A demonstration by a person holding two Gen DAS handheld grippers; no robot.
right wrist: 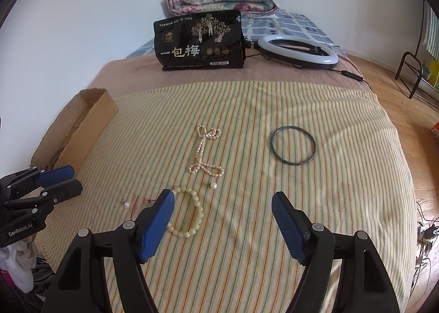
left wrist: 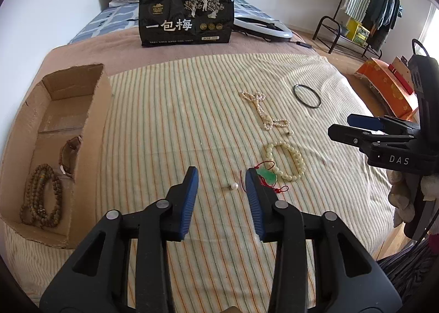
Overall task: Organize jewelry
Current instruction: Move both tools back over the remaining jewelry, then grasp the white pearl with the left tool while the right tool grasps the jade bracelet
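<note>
Left wrist view: left gripper [left wrist: 221, 175] spread, empty, closing on pearl stud [left wrist: 234, 186] at twelve o'clock. Right gripper [right wrist: 222, 201] spread, empty, beside cream bracelet [right wrist: 189, 212]. Next: pinch the stud squarely, carry to cardboard box [left wrist: 94, 131] at nine o'clock.

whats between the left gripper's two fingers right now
Nothing held: a loose pearl lies on the striped cloth beyond the open fingers, seen in the left wrist view.

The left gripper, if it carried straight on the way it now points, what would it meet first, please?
Most likely the small pearl earring on the striped blanket, lying between the open left gripper fingers; depth is uncertain.
</note>
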